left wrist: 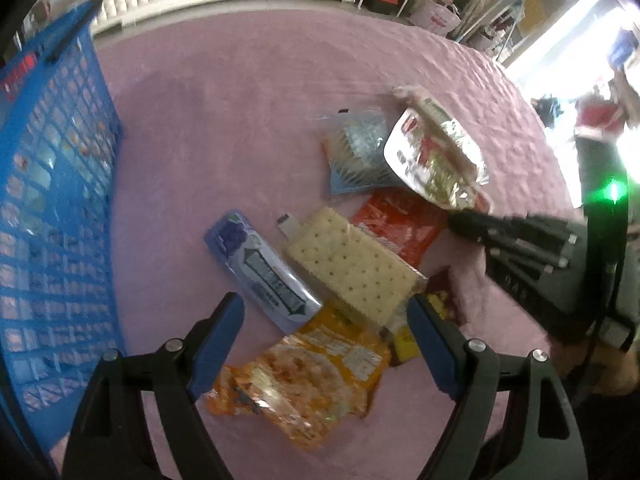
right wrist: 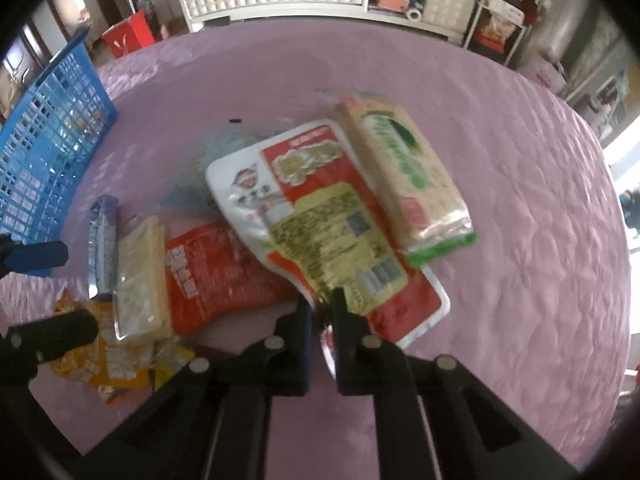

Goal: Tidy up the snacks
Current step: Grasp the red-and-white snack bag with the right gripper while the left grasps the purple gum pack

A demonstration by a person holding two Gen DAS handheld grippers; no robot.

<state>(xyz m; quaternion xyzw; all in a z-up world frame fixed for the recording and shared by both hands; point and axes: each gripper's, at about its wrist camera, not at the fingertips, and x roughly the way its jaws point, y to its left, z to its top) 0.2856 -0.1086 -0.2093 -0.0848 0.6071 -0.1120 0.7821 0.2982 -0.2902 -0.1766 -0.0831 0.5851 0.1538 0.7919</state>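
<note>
My left tongs point(left wrist: 326, 330): the two blue-padded fingers stand wide apart and hold nothing; they hang over the orange crinkled snack bag point(left wrist: 304, 376), which lies flat between them from this view.
My right tongs point(right wrist: 322, 312): the black fingers are together, pinched on the near edge of the white, red and gold foil snack packet point(right wrist: 316, 220). No earlier picture, so I tell only this grip.
The foil packet: its far part leans over the other snacks; in the left view it looks lifted and tilted point(left wrist: 436, 160).
Green and beige cracker pack point(right wrist: 408, 176): it lies just beside the foil packet, touching it on the right side.
Red plastic snack pouch point(right wrist: 216, 276): partly under the foil packet.
Clear-wrapped pale square cracker pack point(left wrist: 352, 264): in the middle of the pile, over the red pouch edge.
Blue-grey long wrapper point(left wrist: 260, 268): just left of the cracker pack.
Light blue transparent pouch point(left wrist: 356, 152): behind the pile, partly under the foil packet.
Blue plastic lattice basket point(left wrist: 52, 208): at the left, well apart from the pile.
Pink quilted tabletop point(left wrist: 224, 120): it carries everything.
</note>
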